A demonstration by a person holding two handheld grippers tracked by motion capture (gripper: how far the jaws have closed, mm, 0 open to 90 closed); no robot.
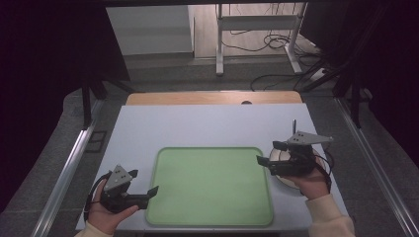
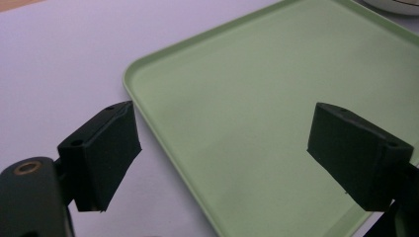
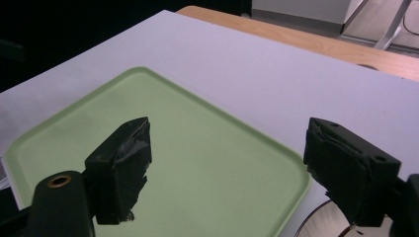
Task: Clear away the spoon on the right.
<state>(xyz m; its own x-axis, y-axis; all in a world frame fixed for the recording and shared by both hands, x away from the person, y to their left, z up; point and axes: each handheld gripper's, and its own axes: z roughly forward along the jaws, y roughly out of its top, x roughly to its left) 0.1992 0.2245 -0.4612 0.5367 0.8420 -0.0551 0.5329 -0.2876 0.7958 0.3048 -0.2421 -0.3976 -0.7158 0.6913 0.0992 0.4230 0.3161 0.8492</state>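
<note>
A pale lavender-grey table (image 1: pixel 207 123) stands before a seated person, seen from above. A light green tray (image 1: pixel 210 185) with rounded corners and a low raised rim lies flat at the centre of the near half of the table, with nothing on it.

At about 8 o'clock from the tray, the person's left hand (image 1: pixel 106 212) holds the left gripper (image 1: pixel 150 192), whose black jaws point toward the tray's near-left edge. In the left gripper view the jaws are spread wide with nothing between them; one hangs over the bare table just beside the tray's rim, the other over the green surface.

At about 3 o'clock from the tray, the right hand (image 1: pixel 311 185), in a cream sleeve (image 1: pixel 328 217), holds the right gripper (image 1: pixel 267 154) just off the tray's right edge. Its jaws are also spread wide and hold nothing, as the right gripper view shows. Under this gripper sits a round white plate (image 1: pixel 284 170), mostly hidden by the hand; a curved edge of it shows in the right gripper view beside the tray's corner.

At 12 o'clock, a strip of bare wood (image 1: pixel 212 98) runs along the table's far edge. Beyond it, cables (image 1: pixel 269 44) lie on the floor near a white metal stand (image 1: pixel 257 24).
</note>
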